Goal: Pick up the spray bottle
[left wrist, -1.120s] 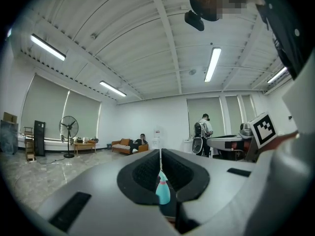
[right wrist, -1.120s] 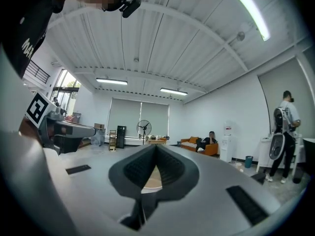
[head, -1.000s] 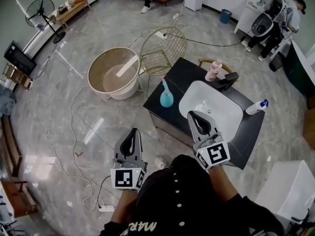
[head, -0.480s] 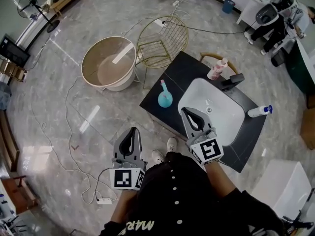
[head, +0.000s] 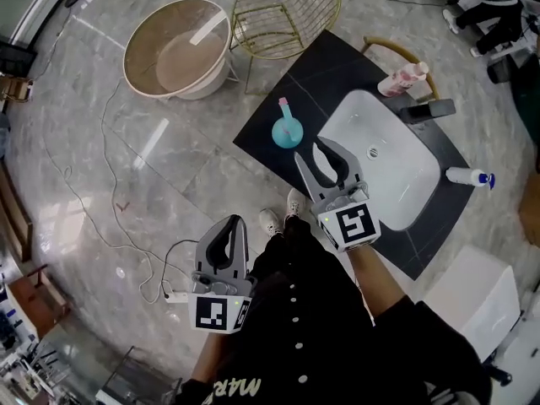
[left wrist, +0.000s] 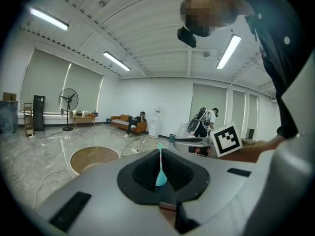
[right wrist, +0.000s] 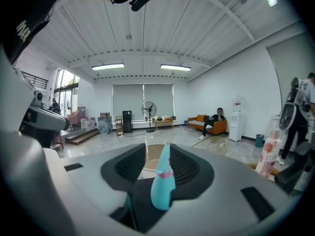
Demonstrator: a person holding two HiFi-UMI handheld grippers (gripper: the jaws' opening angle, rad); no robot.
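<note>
A turquoise bottle with a pink neck (head: 285, 130) stands upright on the black counter (head: 266, 129), left of the white sink (head: 348, 112). A white spray bottle with a blue head (head: 469, 176) lies on the counter's far right. My right gripper (head: 327, 150) hovers over the sink's left rim, just right of the turquoise bottle and apart from it. Its jaws are opening, and nothing is pressed between them. In the right gripper view the turquoise bottle (right wrist: 163, 182) stands framed ahead of the jaws. My left gripper (head: 230, 226) hangs over the floor, shut and empty.
A pink bottle (head: 402, 80) and a black faucet (head: 426, 110) stand behind the sink. A gold wire chair (head: 284, 7) and a round beige tub (head: 173, 49) are on the floor beyond the counter. Cables and a power strip (head: 172, 294) lie left of my feet.
Both grippers have sunk. The right one has moved left across the sink toward the turquoise bottle, and its jaws have gone from shut to parted.
</note>
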